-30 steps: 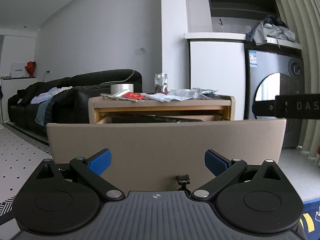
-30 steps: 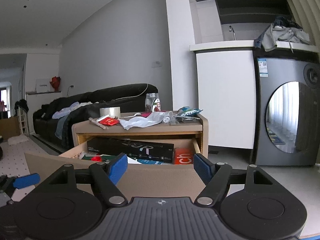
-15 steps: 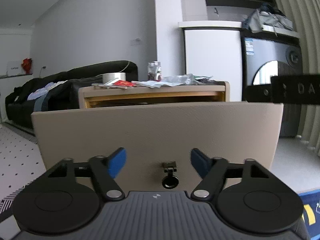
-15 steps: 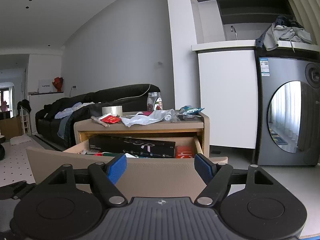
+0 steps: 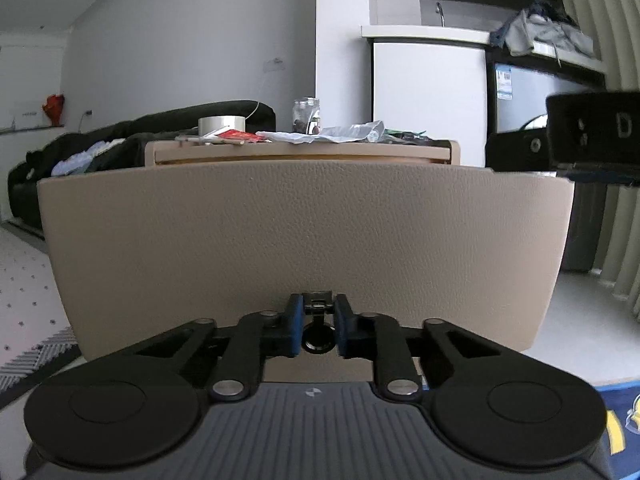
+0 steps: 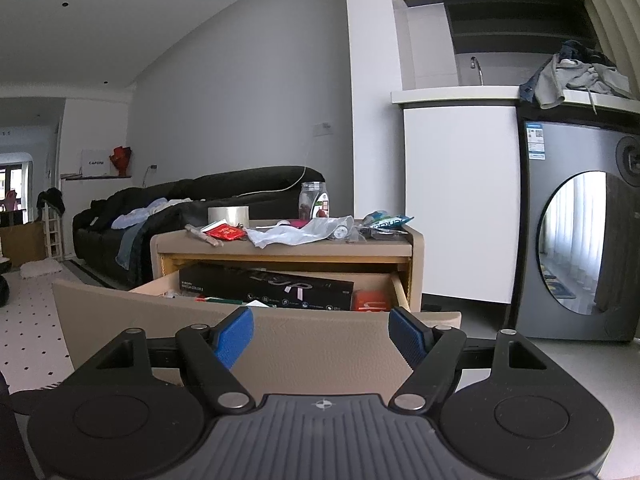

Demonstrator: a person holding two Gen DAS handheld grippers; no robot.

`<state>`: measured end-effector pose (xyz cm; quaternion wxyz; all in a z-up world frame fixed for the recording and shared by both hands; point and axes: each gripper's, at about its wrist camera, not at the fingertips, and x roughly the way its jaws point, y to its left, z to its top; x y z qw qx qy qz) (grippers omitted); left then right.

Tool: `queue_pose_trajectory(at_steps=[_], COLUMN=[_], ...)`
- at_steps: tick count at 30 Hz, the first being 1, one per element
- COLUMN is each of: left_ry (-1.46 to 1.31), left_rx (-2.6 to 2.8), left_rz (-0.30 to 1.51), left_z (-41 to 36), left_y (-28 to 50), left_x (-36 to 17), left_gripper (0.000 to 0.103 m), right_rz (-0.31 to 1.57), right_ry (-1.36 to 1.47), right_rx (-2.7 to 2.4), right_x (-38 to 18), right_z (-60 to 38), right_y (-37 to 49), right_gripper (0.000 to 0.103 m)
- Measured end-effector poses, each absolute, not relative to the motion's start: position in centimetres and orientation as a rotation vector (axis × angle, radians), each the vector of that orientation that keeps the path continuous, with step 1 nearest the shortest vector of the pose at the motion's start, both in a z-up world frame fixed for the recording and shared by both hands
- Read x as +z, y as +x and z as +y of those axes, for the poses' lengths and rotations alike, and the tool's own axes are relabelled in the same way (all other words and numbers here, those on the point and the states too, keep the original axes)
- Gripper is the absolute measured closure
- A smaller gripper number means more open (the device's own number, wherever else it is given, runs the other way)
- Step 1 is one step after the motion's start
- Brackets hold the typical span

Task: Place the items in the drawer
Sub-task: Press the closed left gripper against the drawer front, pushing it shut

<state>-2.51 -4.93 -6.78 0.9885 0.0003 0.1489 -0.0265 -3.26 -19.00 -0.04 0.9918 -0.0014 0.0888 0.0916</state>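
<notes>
Drawer (image 6: 256, 320) stands open, its pull (image 5: 318, 322) pinched by the left claw (image 5: 317, 330) at near front; right claw (image 6: 322, 330) is held wide, empty.

Pale grey painted wall (image 6: 240, 100) rising behind long black sofa (image 6: 192, 200); grey front-loading washing machine (image 6: 576, 240) standing right; daylight reflecting in its round door; white dotted floor (image 6: 28, 340) spreading left.

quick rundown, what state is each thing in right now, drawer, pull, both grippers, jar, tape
beige leather-fronted drawer: pulled open, boxes inside
small black ring pull: between the left fingers
left gripper: shut on the ring pull
right gripper: open, holding nothing
clear glass jar: upright on the cabinet top, lid cannot tell
roll of clear tape: lying flat on the cabinet top
</notes>
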Motion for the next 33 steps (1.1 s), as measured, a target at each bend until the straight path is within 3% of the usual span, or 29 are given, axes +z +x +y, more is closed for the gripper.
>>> queue_pose_trajectory(at_steps=[33], left_ry=[0.013], left_rx=[0.011], left_rz=[0.290], left_z=[-6.0], left_y=[3.1], left_x=[-6.7], left_gripper=[0.085], right_rz=[0.184], right_ry=[0.048], right_rx=[0.196], right_x=[-0.5], right_z=[-20.9], right_y=[-1.6], right_gripper=[0.025])
